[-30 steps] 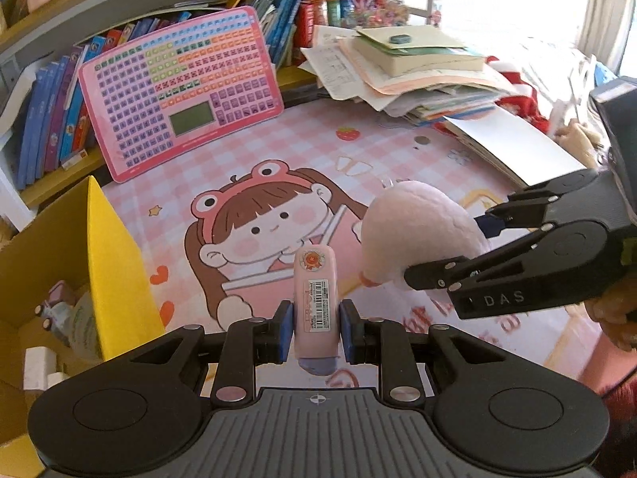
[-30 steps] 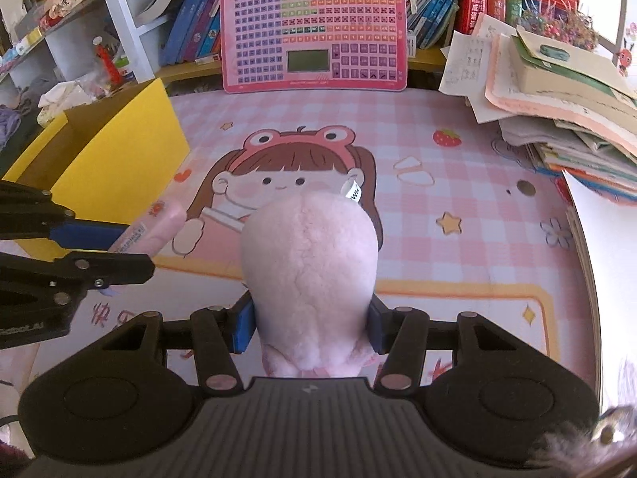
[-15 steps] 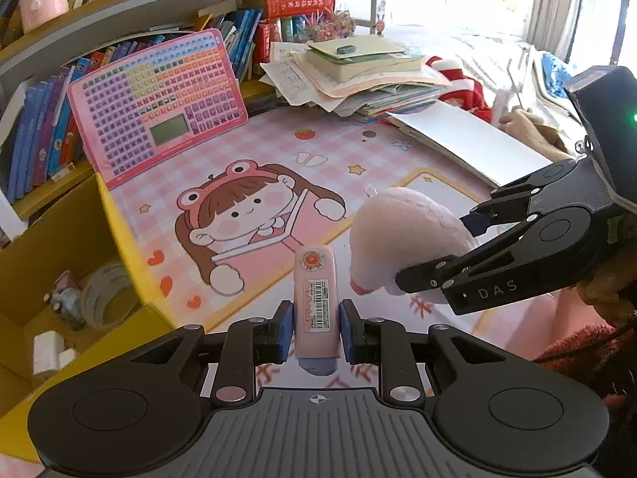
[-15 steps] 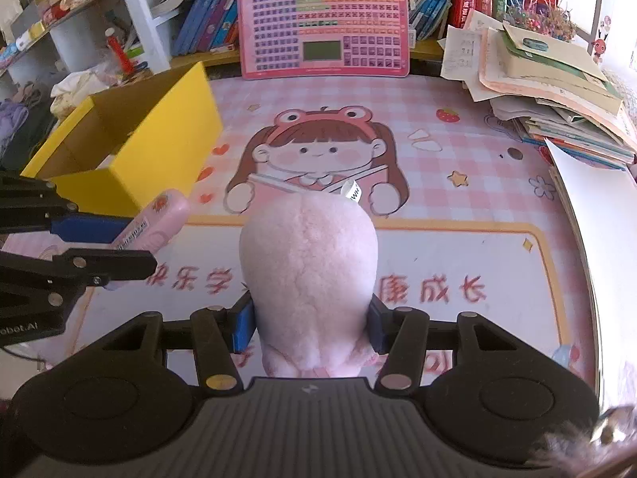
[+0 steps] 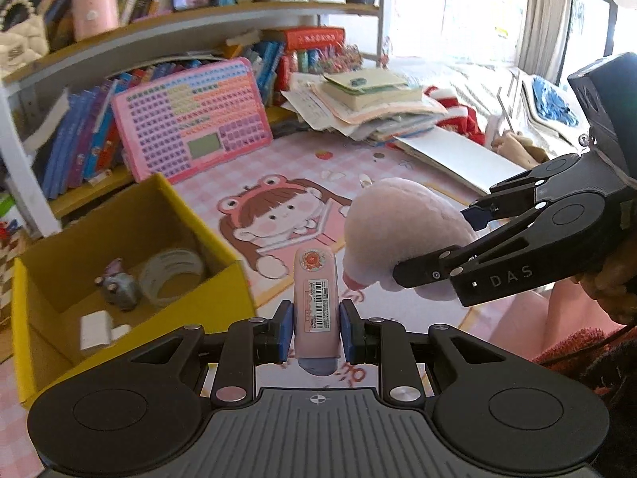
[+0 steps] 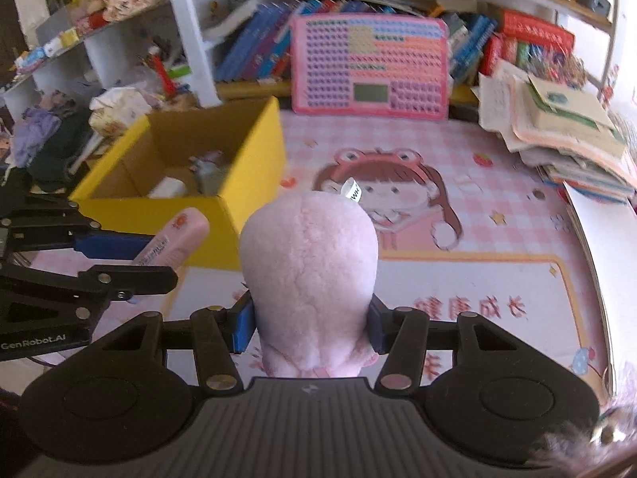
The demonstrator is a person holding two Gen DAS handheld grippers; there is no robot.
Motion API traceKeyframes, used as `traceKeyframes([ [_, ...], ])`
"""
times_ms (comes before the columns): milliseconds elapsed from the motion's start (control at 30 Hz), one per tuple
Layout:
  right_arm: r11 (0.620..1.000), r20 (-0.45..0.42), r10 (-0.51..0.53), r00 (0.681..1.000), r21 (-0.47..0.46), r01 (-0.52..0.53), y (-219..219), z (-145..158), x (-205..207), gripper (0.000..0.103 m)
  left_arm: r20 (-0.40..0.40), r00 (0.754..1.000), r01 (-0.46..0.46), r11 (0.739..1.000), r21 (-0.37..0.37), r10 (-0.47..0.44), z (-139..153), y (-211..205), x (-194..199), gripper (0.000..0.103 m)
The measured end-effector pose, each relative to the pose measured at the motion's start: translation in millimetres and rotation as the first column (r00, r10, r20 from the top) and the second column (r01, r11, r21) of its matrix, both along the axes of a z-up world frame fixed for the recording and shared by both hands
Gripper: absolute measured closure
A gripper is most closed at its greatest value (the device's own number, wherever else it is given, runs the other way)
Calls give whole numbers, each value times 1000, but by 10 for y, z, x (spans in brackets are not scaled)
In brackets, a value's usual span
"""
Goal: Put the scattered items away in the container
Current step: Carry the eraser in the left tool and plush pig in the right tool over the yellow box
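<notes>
My left gripper (image 5: 314, 332) is shut on a pink barcoded tube (image 5: 315, 302), held above the mat just right of the yellow box (image 5: 223, 298). My right gripper (image 6: 310, 328) is shut on a pink plush toy (image 6: 310, 279) with a white tag. In the left wrist view the plush (image 5: 398, 235) and the right gripper (image 5: 454, 255) are at right. In the right wrist view the left gripper (image 6: 155, 257) and the tube (image 6: 175, 239) are at left, in front of the open yellow box (image 6: 254, 151). The box holds a tape roll (image 5: 171, 275), a small grey figure (image 5: 119, 288) and white pieces (image 5: 95, 328).
A pink cartoon desk mat (image 6: 458, 279) covers the desk. A pink keyboard toy (image 6: 368, 67) leans against shelved books at the back. A stack of papers and books (image 6: 557, 131) lies at the right. Cluttered shelves stand left of the box.
Both grippers have risen and pulled back from the desk with their items still held. The yellow box's inside has come into view, and the left gripper now sits closer to the box's near corner.
</notes>
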State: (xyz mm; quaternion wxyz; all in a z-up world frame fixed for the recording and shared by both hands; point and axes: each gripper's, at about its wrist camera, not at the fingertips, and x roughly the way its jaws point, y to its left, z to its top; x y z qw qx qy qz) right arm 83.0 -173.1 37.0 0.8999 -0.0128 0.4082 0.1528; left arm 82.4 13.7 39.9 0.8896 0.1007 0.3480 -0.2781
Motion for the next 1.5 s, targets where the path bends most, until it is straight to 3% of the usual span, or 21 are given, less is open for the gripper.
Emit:
traceKeyframes([
  [300, 996, 97, 87, 991, -30, -85, 595, 285, 123, 51, 86, 988, -122, 992, -36, 124, 213, 610, 37, 80],
  [567, 979, 134, 197, 971, -85, -187, 1070, 384, 451, 51, 160, 956, -243, 969, -49, 247, 285, 1074, 271, 80],
  [733, 965, 134, 246, 960, -127, -229, 1299, 365, 749, 51, 166, 939, -299, 953, -44, 302, 198, 1266, 544, 80],
  [867, 955, 109, 276, 955, -146, -260, 1487, 270, 1057, 51, 151, 941, -307, 952, 13, 302, 69, 1324, 824, 80],
  [1300, 917, -38, 310, 950, -254, -309, 1920, -281, 2017, 51, -40, 962, -258, 947, 193, 270, -347, 1401, 1765, 80],
  [1500, 903, -100, 307, 947, -283, -323, 2051, -461, 2250, 51, -98, 969, -178, 912, 370, 228, -572, 1290, 2002, 80],
])
